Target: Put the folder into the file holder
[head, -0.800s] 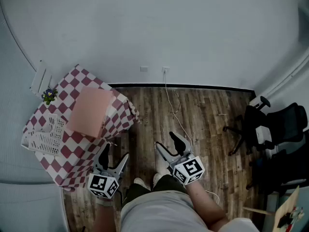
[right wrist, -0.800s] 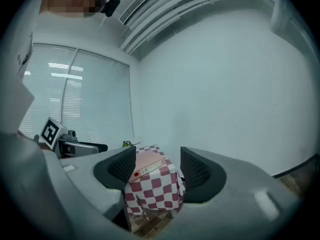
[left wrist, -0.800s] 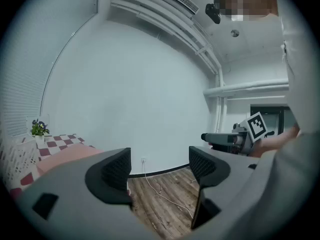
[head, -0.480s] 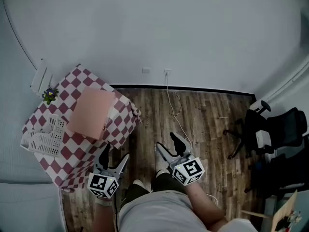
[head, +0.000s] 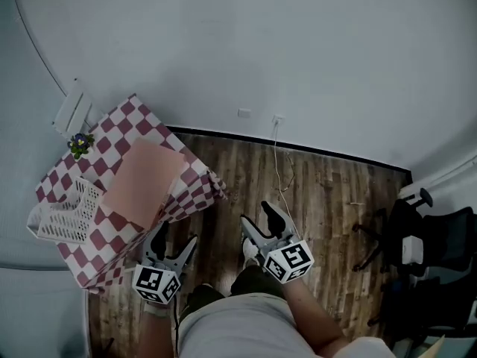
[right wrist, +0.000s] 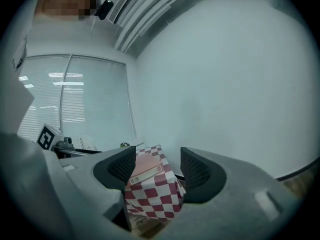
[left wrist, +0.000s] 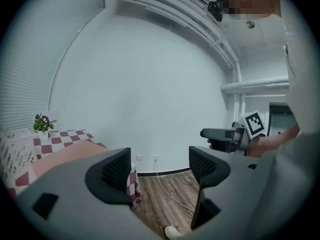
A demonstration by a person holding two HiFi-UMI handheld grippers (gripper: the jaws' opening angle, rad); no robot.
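While both grippers hang over the wood floor (head: 313, 192), head view: the pink folder (head: 141, 185) lies flat on the checkered table (head: 119, 121), outside the white mesh file holder (head: 63, 211). The holder sits at the table's left edge, just beside the folder, and I see only mesh in its slots. A small potted plant (head: 80, 144) stands at the far corner. The left gripper (head: 173, 241) is near the table edge and the right gripper (head: 259, 221) is beside it. Both are clear of the folder.

Left gripper view: jaws wide apart, gripping nothing, only floor and a white cable (left wrist: 167, 191) in the gap. The folder (left wrist: 62, 156) is at lower left, with the file holder (left wrist: 12, 151) past it.

Right gripper view: jaws apart by a narrower gap, empty. The table (right wrist: 155, 194) and the folder (right wrist: 145, 166) on top show through the gap, well apart from the pads.
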